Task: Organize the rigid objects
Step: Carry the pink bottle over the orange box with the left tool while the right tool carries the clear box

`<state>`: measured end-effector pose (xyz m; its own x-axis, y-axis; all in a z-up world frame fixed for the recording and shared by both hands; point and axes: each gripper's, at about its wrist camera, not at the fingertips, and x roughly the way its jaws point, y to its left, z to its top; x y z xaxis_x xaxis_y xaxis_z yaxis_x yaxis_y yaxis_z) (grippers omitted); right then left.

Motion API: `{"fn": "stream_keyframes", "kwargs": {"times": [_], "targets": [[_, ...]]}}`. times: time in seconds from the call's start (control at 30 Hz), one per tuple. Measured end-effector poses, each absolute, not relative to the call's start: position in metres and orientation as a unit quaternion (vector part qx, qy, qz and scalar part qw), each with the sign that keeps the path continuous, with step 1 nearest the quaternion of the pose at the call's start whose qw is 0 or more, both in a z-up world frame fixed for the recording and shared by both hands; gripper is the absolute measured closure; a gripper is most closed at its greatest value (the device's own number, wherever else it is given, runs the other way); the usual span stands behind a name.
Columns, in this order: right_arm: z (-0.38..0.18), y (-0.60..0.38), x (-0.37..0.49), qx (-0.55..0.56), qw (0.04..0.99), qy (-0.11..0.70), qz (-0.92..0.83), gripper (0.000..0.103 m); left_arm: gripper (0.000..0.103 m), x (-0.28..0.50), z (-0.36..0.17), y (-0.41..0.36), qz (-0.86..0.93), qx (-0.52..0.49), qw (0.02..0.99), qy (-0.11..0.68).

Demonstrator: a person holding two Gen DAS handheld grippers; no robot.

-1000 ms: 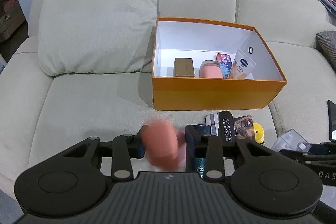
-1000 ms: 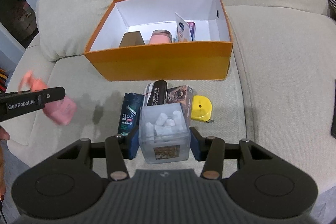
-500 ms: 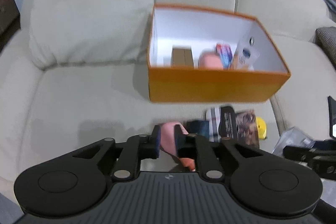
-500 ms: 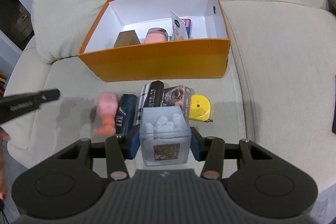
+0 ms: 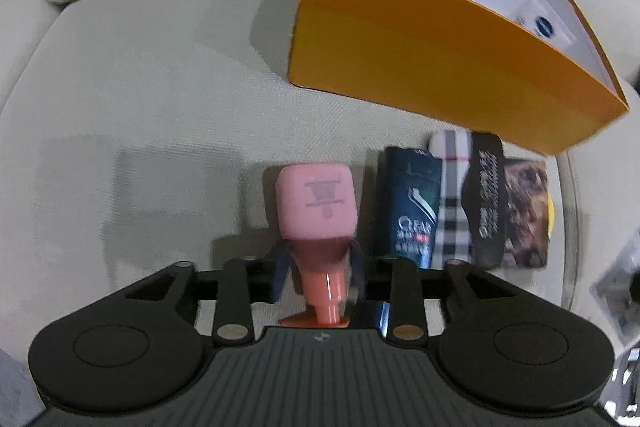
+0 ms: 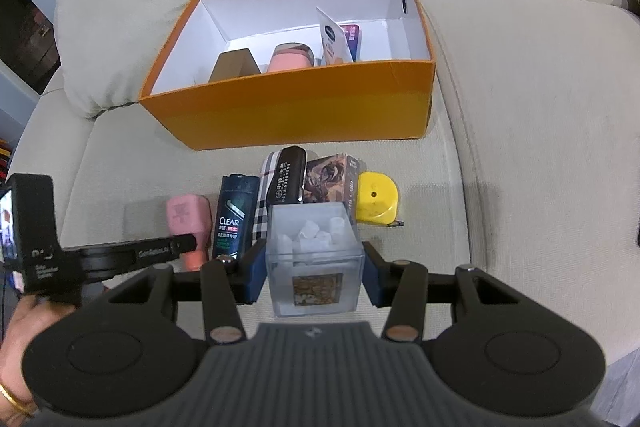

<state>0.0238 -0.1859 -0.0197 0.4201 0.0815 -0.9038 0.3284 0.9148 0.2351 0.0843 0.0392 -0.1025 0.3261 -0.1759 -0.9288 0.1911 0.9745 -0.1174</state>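
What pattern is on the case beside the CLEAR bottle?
Black-and-white plaid case, clearest in the left wrist view.

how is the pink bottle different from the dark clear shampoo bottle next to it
The pink bottle sits between the fingers of the left tool, while the shampoo bottle lies untouched. The pink bottle is pale with a squarish body and a narrow orange neck; the shampoo bottle is dark blue-green, flatter and longer, with a CLEAR label. Both lie side by side on the sofa cushion, in front of the orange box.
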Motion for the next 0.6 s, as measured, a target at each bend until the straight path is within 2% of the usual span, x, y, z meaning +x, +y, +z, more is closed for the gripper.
{"fn": "stream_keyframes", "kwargs": {"times": [0.17, 0.37, 0.6], "targets": [[-0.024, -0.188, 0.027, 0.191, 0.818, 0.538, -0.076, 0.053, 0.050, 0.094, -0.118, 0.036, -0.102, -0.003, 0.814, 0.572], [-0.029, -0.189, 0.030, 0.190, 0.814, 0.543, -0.078, 0.053, 0.053, 0.091, -0.121, 0.033, -0.115, 0.021, 0.824, 0.554], [-0.028, -0.190, 0.030, 0.190, 0.815, 0.542, -0.077, 0.053, 0.053, 0.085, -0.094, 0.045, -0.123, 0.019, 0.830, 0.544]]}}
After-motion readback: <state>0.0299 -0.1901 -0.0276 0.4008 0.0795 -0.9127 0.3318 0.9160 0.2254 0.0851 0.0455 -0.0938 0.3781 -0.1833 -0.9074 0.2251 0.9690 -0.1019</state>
